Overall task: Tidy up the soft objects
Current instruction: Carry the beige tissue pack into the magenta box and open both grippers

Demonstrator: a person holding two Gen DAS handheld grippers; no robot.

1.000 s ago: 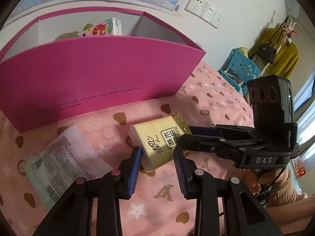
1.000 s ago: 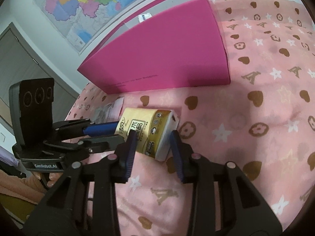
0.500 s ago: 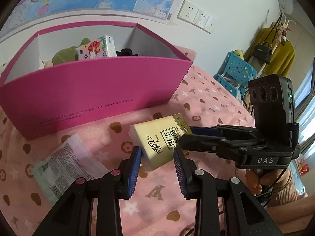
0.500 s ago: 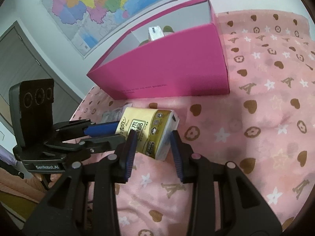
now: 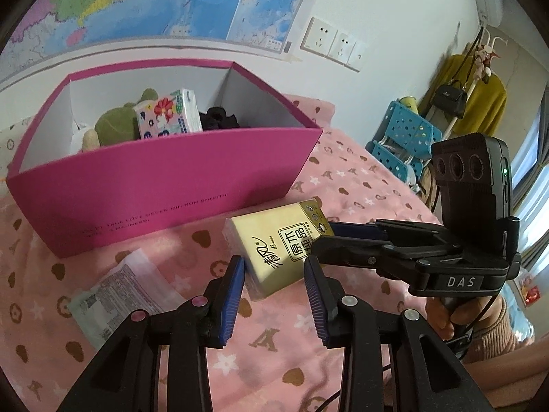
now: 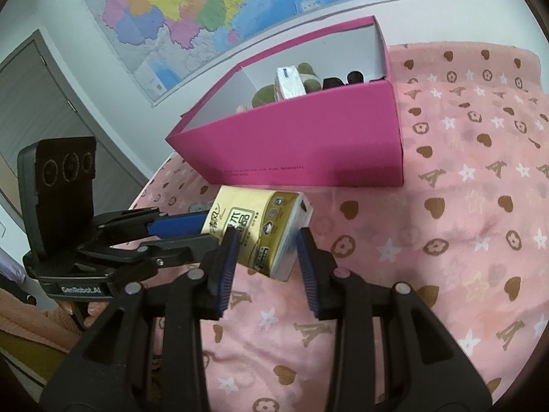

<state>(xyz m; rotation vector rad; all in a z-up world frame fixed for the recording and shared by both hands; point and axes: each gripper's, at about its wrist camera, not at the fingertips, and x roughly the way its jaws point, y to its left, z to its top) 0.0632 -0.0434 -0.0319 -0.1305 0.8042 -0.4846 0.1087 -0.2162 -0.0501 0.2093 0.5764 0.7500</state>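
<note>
A yellow tissue pack (image 5: 271, 240) hangs above the pink bedspread, held from two sides. My left gripper (image 5: 274, 266) is shut on its near end, blue pads against both sides. In the same view my right gripper (image 5: 326, 237) comes in from the right and clamps the pack's far end. In the right wrist view, my right gripper (image 6: 267, 242) is shut on the tissue pack (image 6: 257, 219), with my left gripper (image 6: 202, 230) on its left end. Behind stands the open pink box (image 5: 164, 185), also in the right wrist view (image 6: 308, 147).
Inside the box lie a green plush toy (image 5: 116, 123), a flowered tissue pack (image 5: 168, 113) and a black soft item (image 5: 219, 120). A flat plastic packet (image 5: 120, 292) lies on the bedspread (image 6: 463, 240) at the left. A blue rack (image 5: 405, 140) stands beyond the bed.
Both grippers have risen with the yellow tissue pack held between them. The box now sits lower in both views and its inside shows.
</note>
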